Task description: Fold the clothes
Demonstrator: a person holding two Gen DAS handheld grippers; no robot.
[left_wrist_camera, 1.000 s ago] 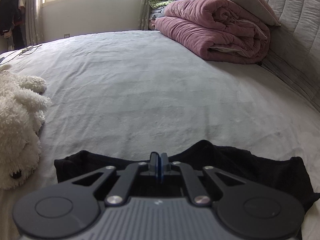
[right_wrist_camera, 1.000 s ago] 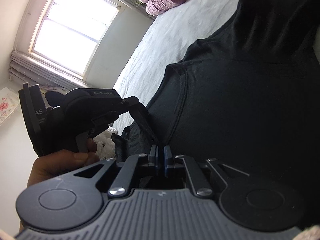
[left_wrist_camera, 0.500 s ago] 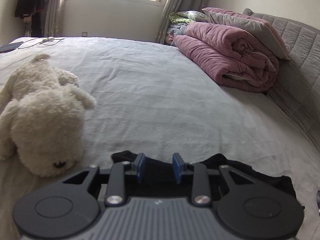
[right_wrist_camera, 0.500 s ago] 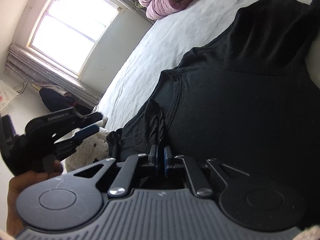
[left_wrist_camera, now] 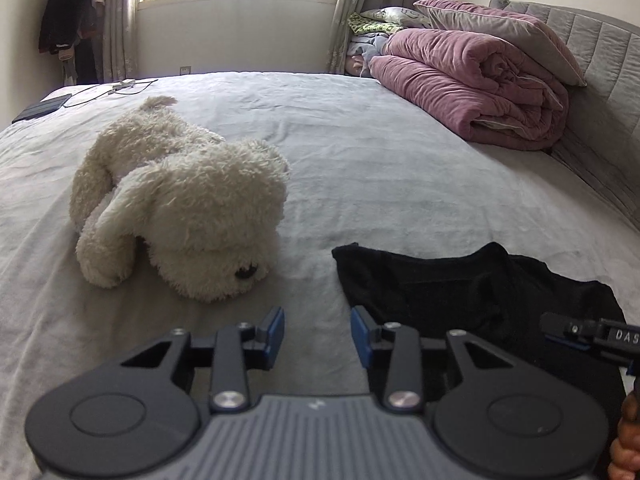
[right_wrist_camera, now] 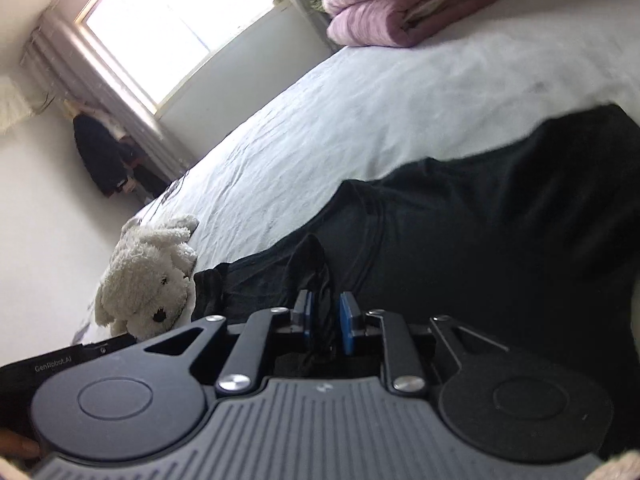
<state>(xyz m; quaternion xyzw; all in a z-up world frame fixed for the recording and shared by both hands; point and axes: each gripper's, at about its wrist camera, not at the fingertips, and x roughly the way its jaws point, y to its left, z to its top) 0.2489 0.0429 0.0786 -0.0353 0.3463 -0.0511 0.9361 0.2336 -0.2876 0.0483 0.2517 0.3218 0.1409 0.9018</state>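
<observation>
On the grey bed sheet [left_wrist_camera: 360, 168] the black cotton garment [left_wrist_camera: 460, 292] lies flat, near the white plush dog [left_wrist_camera: 180, 208]. A second ago both tools were pinching its cloth; now the left gripper [left_wrist_camera: 317, 336] has its fingers spread wide over bare sheet beside the garment, and the right gripper [right_wrist_camera: 326, 322] has its blue pads parted, with a loose ridge of cloth standing between them. I judge one fold is laid down and released, so a new grasp comes next

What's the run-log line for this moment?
left gripper: open, empty, over bed | right gripper: parted, fabric between pads | black shirt: on bed | plush dog: beside shirt
</observation>
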